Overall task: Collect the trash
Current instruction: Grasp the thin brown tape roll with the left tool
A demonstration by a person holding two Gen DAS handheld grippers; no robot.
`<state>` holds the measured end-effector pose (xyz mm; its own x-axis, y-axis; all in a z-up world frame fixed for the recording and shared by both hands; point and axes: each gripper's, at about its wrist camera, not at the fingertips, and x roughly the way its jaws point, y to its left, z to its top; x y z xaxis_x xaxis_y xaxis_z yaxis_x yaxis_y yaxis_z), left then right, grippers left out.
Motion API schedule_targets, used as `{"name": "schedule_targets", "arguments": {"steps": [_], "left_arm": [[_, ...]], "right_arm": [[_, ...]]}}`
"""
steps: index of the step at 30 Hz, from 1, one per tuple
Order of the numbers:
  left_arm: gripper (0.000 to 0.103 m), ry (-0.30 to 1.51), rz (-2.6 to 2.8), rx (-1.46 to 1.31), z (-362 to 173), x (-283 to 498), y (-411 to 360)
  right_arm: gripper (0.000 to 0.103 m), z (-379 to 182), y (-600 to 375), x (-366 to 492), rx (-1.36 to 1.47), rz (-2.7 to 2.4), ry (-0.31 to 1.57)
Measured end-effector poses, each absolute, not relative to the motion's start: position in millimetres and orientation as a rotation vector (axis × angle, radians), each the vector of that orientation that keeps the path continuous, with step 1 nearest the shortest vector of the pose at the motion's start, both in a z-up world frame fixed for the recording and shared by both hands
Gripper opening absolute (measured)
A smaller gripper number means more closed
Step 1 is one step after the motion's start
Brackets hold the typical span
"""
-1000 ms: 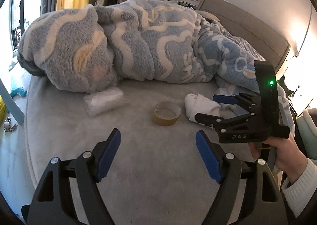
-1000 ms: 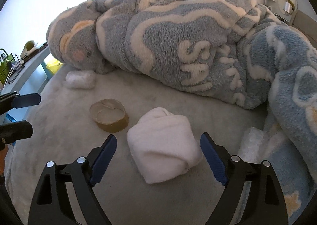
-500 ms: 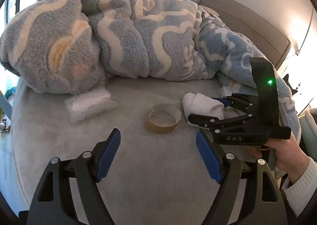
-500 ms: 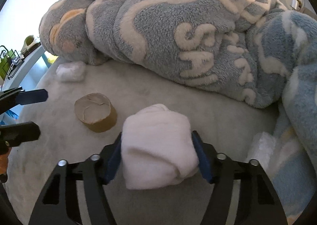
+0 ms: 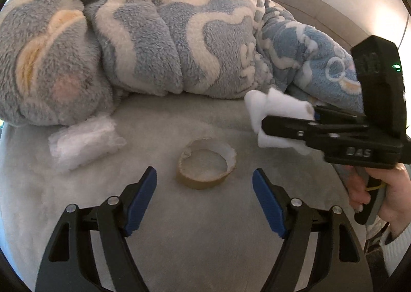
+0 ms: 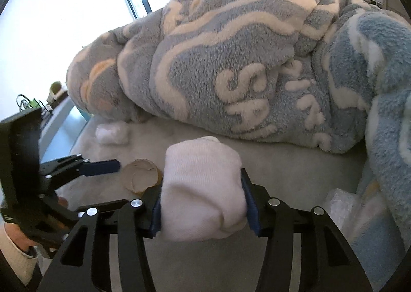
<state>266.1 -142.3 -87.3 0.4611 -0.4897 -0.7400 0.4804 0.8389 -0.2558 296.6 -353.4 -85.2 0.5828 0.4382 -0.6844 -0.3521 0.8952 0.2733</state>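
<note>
Our right gripper [image 6: 203, 204] has just closed, clamping the white wad [image 6: 203, 189]; next our open left gripper [image 5: 204, 197] must straddle the tape roll [image 5: 205, 170] ahead.

Grey bed [image 5: 205, 240], fleece blanket [image 6: 231, 66], bright window [image 6: 64, 22]
</note>
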Motion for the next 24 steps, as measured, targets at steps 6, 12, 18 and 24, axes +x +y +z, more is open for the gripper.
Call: {"name": "schedule_targets", "arguments": {"steps": [6,12,18,24], "left_arm": [[0.067,0.914,-0.564,-0.022,-90,274,-153],[0.056,0.939,-0.512,-0.008,-98,282,-163],[0.054,0.911,-0.505,-0.015,-88,272,-159],[0.054,0.888,-0.515,-0.027,-72,247,-157]], "right_arm": [[0.052,-64,-365,288,0.146,0.478,0.769],[0.052,-58,-378,277,0.155,0.471,0.760],[0.052,-55,-378,261,0.159,0.449,0.749],[0.052,-51,-379,237,0.172,0.425,0.735]]}}
